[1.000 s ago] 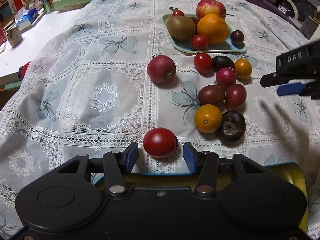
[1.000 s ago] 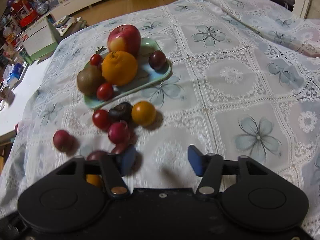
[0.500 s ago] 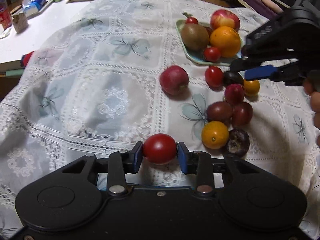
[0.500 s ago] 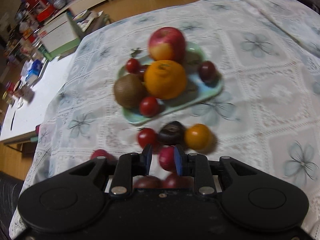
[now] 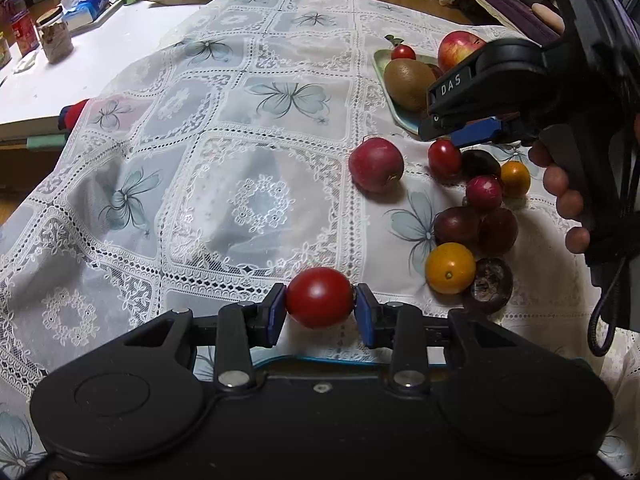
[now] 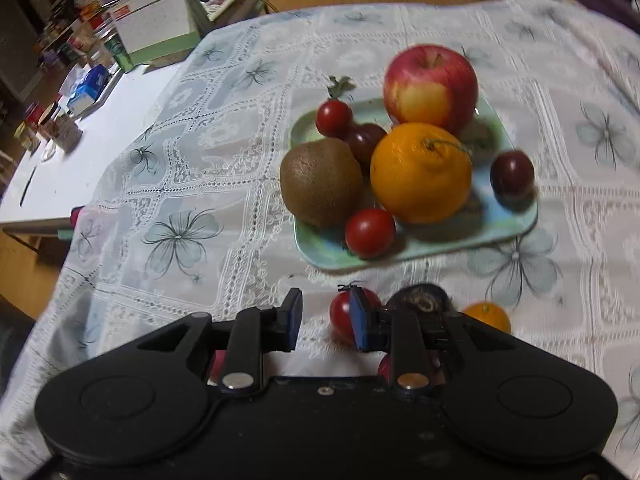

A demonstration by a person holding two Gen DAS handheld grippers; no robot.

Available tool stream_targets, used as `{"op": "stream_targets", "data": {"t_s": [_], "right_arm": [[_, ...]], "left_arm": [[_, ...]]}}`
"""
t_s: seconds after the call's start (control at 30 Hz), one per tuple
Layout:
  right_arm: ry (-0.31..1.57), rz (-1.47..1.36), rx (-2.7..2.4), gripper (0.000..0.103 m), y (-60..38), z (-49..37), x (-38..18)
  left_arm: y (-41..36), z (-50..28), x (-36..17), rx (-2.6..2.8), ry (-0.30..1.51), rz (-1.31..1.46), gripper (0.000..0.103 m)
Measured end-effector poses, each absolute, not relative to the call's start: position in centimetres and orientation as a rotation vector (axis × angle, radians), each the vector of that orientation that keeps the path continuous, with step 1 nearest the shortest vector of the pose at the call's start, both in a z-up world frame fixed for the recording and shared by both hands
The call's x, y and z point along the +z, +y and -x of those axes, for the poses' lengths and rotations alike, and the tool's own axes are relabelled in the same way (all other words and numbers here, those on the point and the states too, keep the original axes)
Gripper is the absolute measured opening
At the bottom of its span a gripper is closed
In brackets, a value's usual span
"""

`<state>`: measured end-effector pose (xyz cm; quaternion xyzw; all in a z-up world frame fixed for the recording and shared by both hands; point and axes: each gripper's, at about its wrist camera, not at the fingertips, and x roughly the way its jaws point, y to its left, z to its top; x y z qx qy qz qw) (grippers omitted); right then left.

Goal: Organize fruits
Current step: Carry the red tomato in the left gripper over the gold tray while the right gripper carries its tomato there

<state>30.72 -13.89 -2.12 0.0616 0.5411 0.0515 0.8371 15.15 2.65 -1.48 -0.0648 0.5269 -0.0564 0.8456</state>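
Note:
My left gripper (image 5: 320, 314) is shut on a red tomato (image 5: 320, 297) and holds it just above the lace tablecloth. My right gripper (image 6: 325, 320) is open and empty, low over the cloth in front of the pale green plate (image 6: 516, 228). A small red tomato (image 6: 342, 314) lies behind its right finger. The plate holds an apple (image 6: 430, 86), an orange (image 6: 420, 172), a kiwi (image 6: 320, 182) and small tomatoes. The right gripper also shows in the left wrist view (image 5: 476, 132), above a loose cluster of fruit (image 5: 472, 220).
A large red fruit (image 5: 375, 164) lies apart, left of the cluster. A white side table (image 5: 80, 60) with cans, a jar and a tissue pack stands at the left. A calendar (image 6: 154, 26) stands at the far edge of the cloth.
My left gripper closed on the red tomato and lifted it slightly. My right gripper moved forward toward the plate; its jaws narrowed, then parted a little.

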Motion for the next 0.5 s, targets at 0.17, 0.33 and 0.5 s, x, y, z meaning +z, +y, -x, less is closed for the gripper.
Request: {"op": "stream_targets", "data": {"t_s": [0.17, 0.33, 0.5], "right_arm": [[1.123, 0.062, 0.111, 0.034, -12.6, -30.7, -2.6], [1.124, 0.098, 0.125, 0.035, -13.4, -30.6, -3.1], [1.115, 0.186, 0.145, 0.040, -11.9, -30.5, -4.0]], "left_arm": [[3.0, -15.0, -1.6, -0.117, 1.116, 0.142, 0.045], [2.7, -15.0, -1.7, -0.115, 1.117, 0.135, 0.045], [2.5, -15.0, -1.7, -0.119, 1.122, 0.141, 0.045]]}}
